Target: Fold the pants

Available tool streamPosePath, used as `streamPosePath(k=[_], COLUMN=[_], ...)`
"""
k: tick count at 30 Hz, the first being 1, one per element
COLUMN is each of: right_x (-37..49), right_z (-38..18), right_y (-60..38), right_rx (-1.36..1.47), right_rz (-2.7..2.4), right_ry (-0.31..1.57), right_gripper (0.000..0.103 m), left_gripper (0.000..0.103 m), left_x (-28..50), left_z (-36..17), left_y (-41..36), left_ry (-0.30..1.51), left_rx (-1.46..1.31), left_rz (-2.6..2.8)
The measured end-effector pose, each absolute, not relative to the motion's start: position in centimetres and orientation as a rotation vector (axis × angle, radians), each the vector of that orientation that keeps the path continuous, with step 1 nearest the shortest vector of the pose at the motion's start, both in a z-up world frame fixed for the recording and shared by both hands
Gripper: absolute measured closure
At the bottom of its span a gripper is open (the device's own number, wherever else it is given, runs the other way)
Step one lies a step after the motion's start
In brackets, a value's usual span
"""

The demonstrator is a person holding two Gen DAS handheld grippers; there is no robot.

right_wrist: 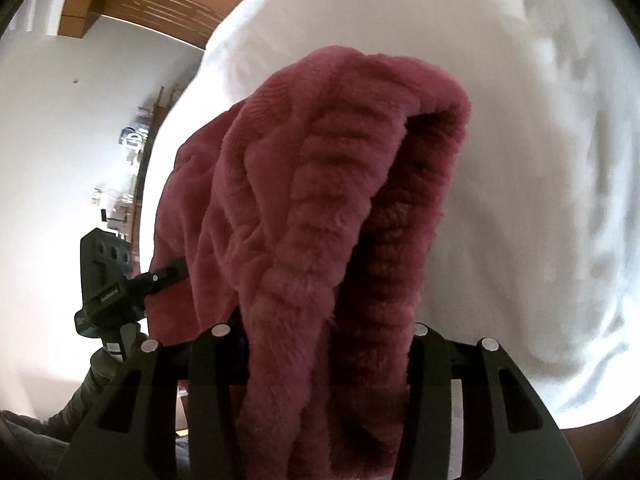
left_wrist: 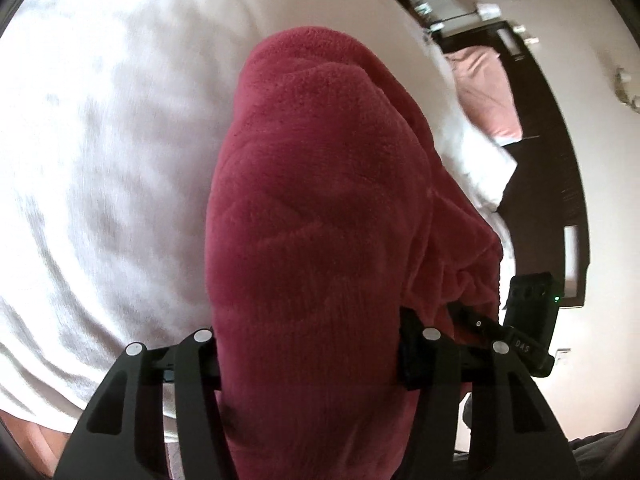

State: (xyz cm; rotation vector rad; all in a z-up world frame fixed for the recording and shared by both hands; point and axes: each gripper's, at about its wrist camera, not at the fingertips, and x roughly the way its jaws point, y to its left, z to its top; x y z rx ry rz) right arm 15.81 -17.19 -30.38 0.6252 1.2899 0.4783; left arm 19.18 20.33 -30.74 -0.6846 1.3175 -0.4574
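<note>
The pants (left_wrist: 312,220) are dark red fleece. They hang in thick folds from both grippers above a white bed sheet (left_wrist: 100,140). My left gripper (left_wrist: 310,360) is shut on the pants; the cloth drapes over it and hides the fingertips. My right gripper (right_wrist: 328,356) is shut on the pants (right_wrist: 320,208) too, with a ribbed fuzzy band bunched between its fingers. The right gripper shows at the right edge of the left wrist view (left_wrist: 528,320). The left gripper shows at the left of the right wrist view (right_wrist: 108,284).
The white sheet (right_wrist: 520,120) covers the bed below. A pink pillow (left_wrist: 488,92) lies at the bed's far end by a dark headboard (left_wrist: 560,152). White walls and a wooden panel (right_wrist: 140,0) lie beyond the bed.
</note>
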Motion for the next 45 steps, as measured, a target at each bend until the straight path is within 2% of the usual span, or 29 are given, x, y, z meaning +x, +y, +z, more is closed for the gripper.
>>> streamPosePath(k=[8,17,24,32,34,36,42,45], right_x=[19.2,29.1,36.3,41.3,41.5,41.7,42.2,42.7], right_z=[-26.7,-24.9,-26.0,-30.5,-31.9,-33.1,-33.7,-33.3], right_y=[-17.3,-15.3,-13.5,-11.0,-10.6,-11.0,-10.2,-9.5], right_rx=[0.598,0.493,0.436,0.377,0.358,0.374,0.413,0.419], right_rz=[0.512,0.518,0.496,0.433,0.404,0.376,0.353,0.351], right_ry=[1.176,1.100,1.086,1.136,1.159,1.177,1.202,1.202], right_gripper=[0.058,0.058,0.058,0.057,0.056,0.051,0.045,0.042], left_gripper=[0.048,0.047,0.047,0.047,0.046,0.042,0.028,0.026], left_x=[23.8,32.8,39.1,43.4,44.0,44.1,44.6,45.0], left_z=[-26.6,-26.3,-27.2,-30.1,-31.1,-31.5,-31.9,-31.8], left_y=[21.1,23.1,23.8,23.8,23.1,22.8,22.3,22.4], left_ry=[1.197,1.130,1.105,1.137,1.156,1.157,1.164,1.166], left_rx=[-0.669,-0.687,-0.665,-0.574,-0.551,-0.545,-0.502,-0.465], left_rz=[-0.463,-0.410,-0.389,-0.343,-0.328,-0.323,-0.305,-0.301])
